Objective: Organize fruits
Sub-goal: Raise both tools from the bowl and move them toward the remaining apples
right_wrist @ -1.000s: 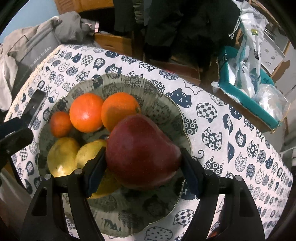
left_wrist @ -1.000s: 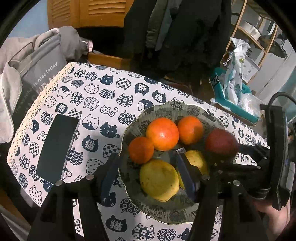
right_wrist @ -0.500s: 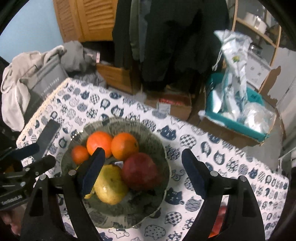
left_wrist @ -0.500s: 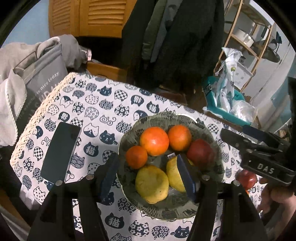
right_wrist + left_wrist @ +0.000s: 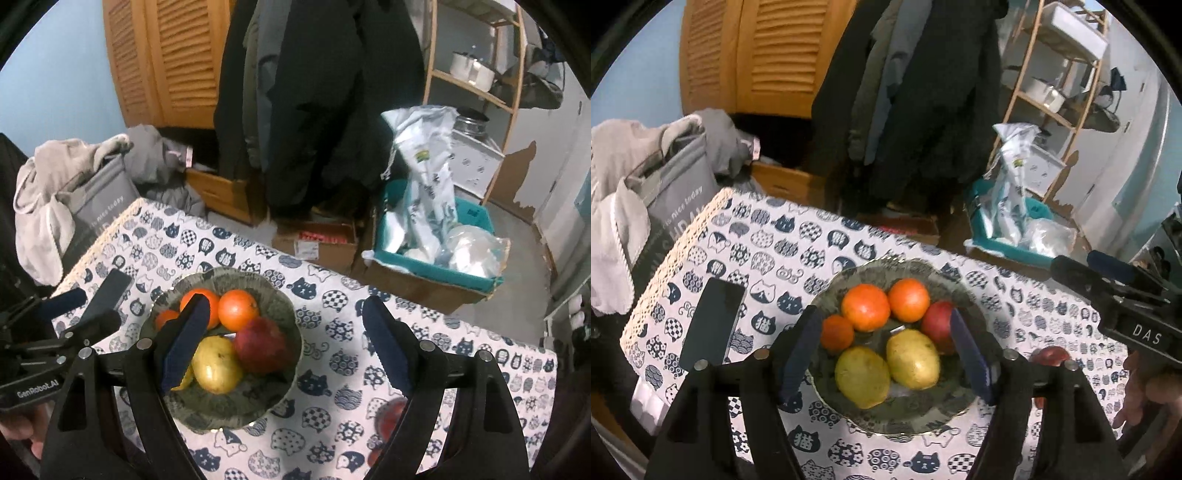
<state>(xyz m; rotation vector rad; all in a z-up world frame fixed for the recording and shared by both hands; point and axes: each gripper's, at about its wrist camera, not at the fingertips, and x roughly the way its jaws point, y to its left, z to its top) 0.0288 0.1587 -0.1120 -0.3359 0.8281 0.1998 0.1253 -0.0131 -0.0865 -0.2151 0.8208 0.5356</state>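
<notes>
Sideways in the bowl (image 5: 291,332), red pear (image 5: 260,345) tapers left.

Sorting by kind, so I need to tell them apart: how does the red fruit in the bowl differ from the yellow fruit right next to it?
The red fruit is dark crimson; the yellow fruit is pale yellow with brown specks. The red fruit looks rounder, the yellow fruit more elongated. The red fruit sits on the bowl's right side beside an orange; the yellow fruit lies nearer the camera. Both rest loose in the bowl, touching, ungripped.

Three oranges (image 5: 866,308), two pears (image 5: 912,359), two apples (image 5: 938,326).
</notes>
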